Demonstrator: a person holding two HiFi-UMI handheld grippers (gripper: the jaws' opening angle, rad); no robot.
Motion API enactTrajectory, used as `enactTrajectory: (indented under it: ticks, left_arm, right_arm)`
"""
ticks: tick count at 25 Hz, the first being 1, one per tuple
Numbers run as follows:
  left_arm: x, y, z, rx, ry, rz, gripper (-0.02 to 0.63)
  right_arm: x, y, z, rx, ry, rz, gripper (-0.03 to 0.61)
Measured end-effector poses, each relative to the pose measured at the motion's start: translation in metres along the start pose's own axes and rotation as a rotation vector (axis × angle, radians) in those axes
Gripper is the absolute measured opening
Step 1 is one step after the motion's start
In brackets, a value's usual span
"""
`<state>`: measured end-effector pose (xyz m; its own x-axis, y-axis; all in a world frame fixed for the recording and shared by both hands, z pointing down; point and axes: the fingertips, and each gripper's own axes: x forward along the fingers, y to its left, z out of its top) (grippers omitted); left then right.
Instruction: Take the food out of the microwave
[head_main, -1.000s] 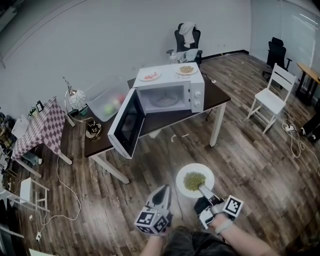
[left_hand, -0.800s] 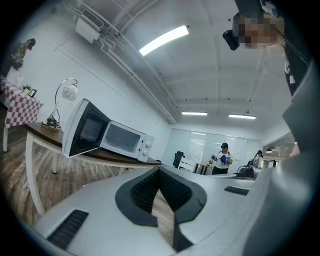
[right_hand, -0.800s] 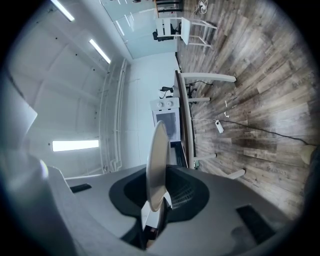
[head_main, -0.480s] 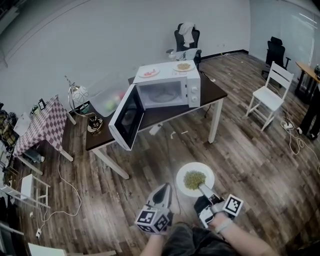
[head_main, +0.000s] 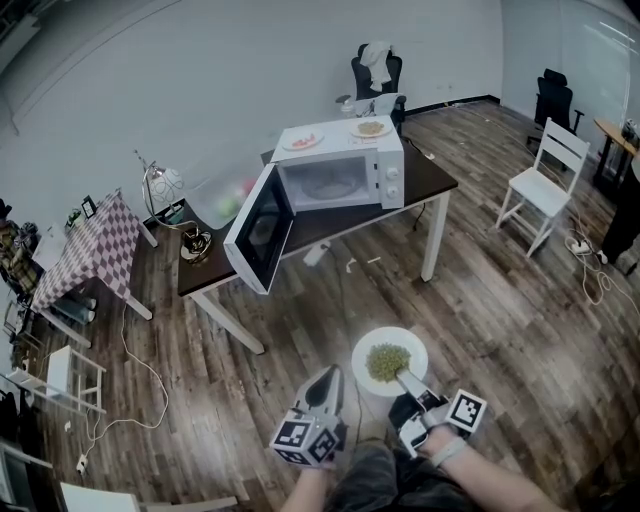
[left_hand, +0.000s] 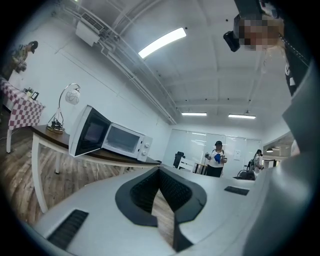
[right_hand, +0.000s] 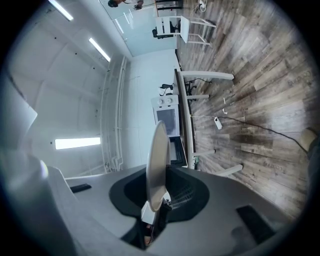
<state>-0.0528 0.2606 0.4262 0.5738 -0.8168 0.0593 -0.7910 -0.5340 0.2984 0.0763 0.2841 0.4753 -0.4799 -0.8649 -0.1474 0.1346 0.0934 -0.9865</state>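
Head view: a white microwave is sitting on a dark table, its door hanging open toward the left. Two small plates are resting on top of the microwave. Well in front of the microwave, out over the wooden floor, the right gripper is pinching the near rim of a white plate that is carrying a mound of green food. The left gripper is pointing toward the microwave just left of that plate, not touching it.

Left gripper view: the jaws are meeting at their tips with nothing between them, only floor showing through the gap behind. The microwave is standing beyond them to the left, and a person is standing far off to its right.

Right gripper view: the jaws are clamping the plate's rim, the plate showing edge-on and rising toward the distant microwave.
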Motion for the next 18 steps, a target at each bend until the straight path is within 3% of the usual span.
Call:
enactTrajectory:
  ticks: [8,18]
  left_arm:
    - [-0.002,0.004,0.004,-0.002,-0.004,-0.006,0.003]
    - [-0.002,0.012,0.004,-0.004,-0.003,0.004,0.003]
  right_arm:
    - [-0.001,0.011,-0.003,-0.056,0.009,0.05,0.06]
    - [0.005,0.012,-0.004,-0.054,0.011,0.07,0.06]
